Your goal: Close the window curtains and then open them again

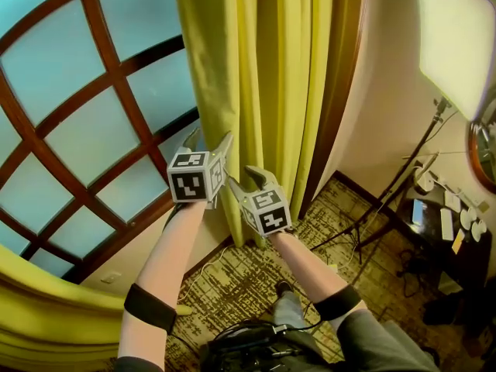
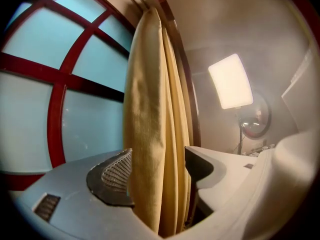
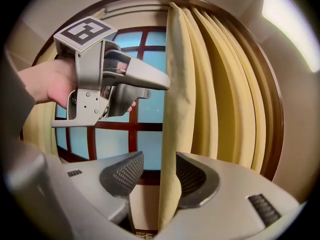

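The yellow curtain [image 1: 263, 68] hangs gathered at the right side of the arched red-framed window [image 1: 93, 130], whose panes are uncovered. Both grippers are at its leading edge. My left gripper [image 1: 211, 142] is the higher one. Its jaws stand apart around a thick fold of curtain [image 2: 150, 109], with my left gripper [image 2: 157, 169] not squeezing it. My right gripper [image 1: 242, 178] sits just below and to the right. In the right gripper view the curtain edge [image 3: 180, 84] hangs between the jaws of my right gripper [image 3: 155, 171], against the right pad and clear of the left one. The left gripper [image 3: 157, 88] shows above.
A second yellow curtain [image 1: 46, 316] is bunched at the window's left. To the right stand a tripod light stand [image 1: 403, 184] with a bright panel [image 1: 457, 37], a dark table [image 1: 446, 242] with small items, and a round mirror [image 1: 484, 149]. Patterned carpet [image 1: 232, 285] lies below.
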Action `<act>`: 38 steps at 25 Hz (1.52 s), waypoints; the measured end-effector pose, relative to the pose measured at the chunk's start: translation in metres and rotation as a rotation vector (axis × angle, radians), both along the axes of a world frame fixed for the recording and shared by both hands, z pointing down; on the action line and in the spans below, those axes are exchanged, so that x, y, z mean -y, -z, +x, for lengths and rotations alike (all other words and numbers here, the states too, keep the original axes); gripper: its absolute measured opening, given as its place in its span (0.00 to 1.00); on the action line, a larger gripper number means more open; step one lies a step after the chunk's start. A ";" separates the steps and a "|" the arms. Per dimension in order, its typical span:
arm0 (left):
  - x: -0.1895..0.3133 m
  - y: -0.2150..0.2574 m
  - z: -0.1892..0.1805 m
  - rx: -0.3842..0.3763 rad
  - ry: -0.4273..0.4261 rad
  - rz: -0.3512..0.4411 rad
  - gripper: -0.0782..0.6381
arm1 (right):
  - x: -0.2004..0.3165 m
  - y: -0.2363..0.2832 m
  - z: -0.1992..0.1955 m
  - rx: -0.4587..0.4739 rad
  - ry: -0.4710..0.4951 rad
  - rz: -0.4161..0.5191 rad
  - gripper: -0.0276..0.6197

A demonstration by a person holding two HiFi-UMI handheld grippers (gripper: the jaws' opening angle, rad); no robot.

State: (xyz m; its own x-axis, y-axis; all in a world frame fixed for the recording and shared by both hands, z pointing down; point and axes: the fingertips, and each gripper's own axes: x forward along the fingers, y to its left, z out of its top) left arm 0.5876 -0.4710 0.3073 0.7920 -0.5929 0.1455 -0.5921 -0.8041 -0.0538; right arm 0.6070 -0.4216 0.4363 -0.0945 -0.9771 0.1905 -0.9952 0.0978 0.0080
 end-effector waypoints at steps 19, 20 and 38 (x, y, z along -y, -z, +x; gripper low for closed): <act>0.065 0.131 0.093 -0.057 0.104 0.170 0.84 | 0.102 0.119 0.099 -0.044 0.027 0.170 0.83; 0.069 0.136 0.096 -0.055 0.109 0.178 0.84 | 0.107 0.124 0.100 -0.043 0.031 0.175 0.83; 0.122 0.187 0.134 -0.040 0.201 0.211 0.83 | 0.166 0.182 0.098 -0.123 0.206 0.262 0.80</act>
State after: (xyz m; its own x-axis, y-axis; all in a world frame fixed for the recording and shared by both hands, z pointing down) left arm 0.7213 -0.5928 0.1203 0.6586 -0.7520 -0.0268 -0.7431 -0.6443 -0.1807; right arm 0.7053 -0.5879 0.2546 -0.2863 -0.9572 -0.0420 -0.9449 0.2748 0.1777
